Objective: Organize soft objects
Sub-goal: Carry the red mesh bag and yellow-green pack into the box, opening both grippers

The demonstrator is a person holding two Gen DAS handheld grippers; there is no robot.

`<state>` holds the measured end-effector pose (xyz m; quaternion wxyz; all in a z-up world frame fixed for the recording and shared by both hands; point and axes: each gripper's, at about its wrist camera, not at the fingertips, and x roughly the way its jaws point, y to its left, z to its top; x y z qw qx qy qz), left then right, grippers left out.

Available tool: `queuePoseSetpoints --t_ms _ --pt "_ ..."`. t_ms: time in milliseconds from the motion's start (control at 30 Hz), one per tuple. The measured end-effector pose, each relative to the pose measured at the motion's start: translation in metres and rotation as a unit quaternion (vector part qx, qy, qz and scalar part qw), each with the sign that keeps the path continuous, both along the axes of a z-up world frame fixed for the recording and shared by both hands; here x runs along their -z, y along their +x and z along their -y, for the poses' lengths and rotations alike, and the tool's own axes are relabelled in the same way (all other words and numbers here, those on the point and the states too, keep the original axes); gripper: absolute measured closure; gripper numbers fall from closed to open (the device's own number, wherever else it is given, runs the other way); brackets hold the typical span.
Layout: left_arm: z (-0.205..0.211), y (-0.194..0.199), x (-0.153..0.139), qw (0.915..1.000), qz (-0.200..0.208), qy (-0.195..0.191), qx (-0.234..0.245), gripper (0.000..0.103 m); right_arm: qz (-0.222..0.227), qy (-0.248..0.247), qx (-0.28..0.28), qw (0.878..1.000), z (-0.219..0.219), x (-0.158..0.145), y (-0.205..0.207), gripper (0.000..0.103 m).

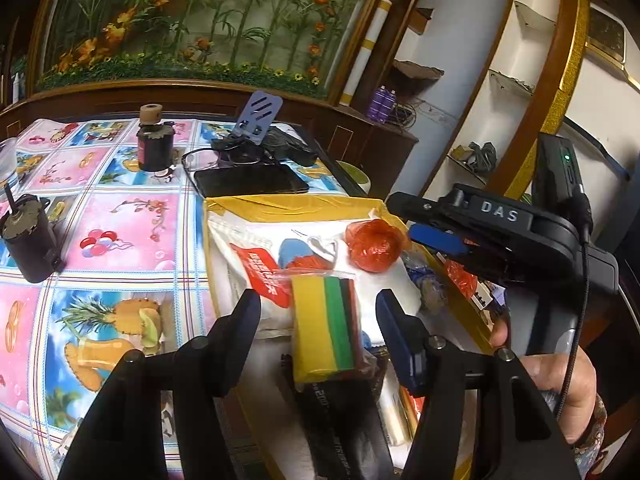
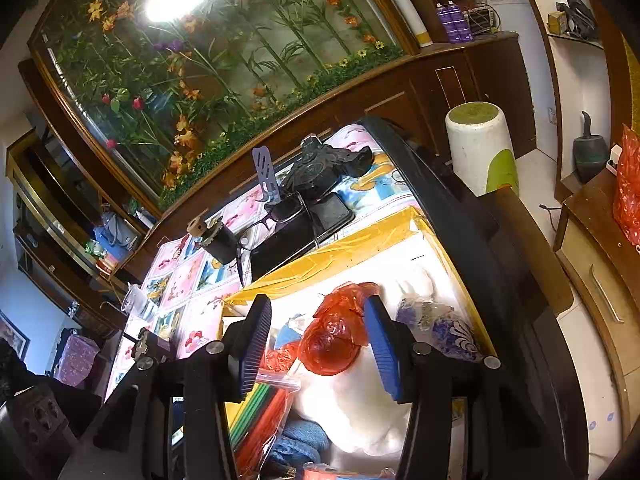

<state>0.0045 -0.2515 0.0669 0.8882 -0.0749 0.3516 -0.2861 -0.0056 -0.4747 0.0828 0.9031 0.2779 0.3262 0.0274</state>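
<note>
Soft objects fill a yellow-edged box on the patterned tablecloth: a bagged stack of yellow, green and red sponge sheets, a ball in red plastic wrap, white stuffing and blue cloth. The left gripper hangs over the sponge sheets, jaws apart, pads clear of the bag on both sides. The right gripper stands with jaws parted around the red-wrapped ball (whether the blue pad touches it, I cannot tell). A black tablet and eyeglasses lie beyond the box.
</note>
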Motion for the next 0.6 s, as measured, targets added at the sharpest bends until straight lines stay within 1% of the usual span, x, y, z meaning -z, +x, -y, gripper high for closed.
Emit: queuePoseSetpoints --t_ms 100,300,400,500,600 --pt "-0.003 0.002 0.003 1.0000 -0.007 -0.001 -0.005 0.044 0.003 0.000 -0.002 1.000 -0.001 -0.001 -0.001 0.050" --pt "-0.010 -0.003 0.003 0.9999 -0.001 -0.001 -0.014 0.044 0.004 -0.001 -0.002 1.000 -0.002 -0.002 -0.002 0.049" --pt "-0.017 -0.004 0.006 0.9997 -0.006 0.000 -0.023 0.044 0.004 -0.002 -0.003 1.000 -0.003 -0.002 -0.002 0.049" --pt "-0.030 -0.008 0.007 0.9994 -0.011 -0.005 -0.033 0.044 0.003 0.000 -0.004 1.000 -0.002 -0.003 -0.003 0.048" --pt "-0.053 -0.014 0.008 0.9980 -0.014 -0.012 -0.060 0.044 0.004 0.000 -0.004 1.000 -0.002 -0.004 -0.004 0.047"
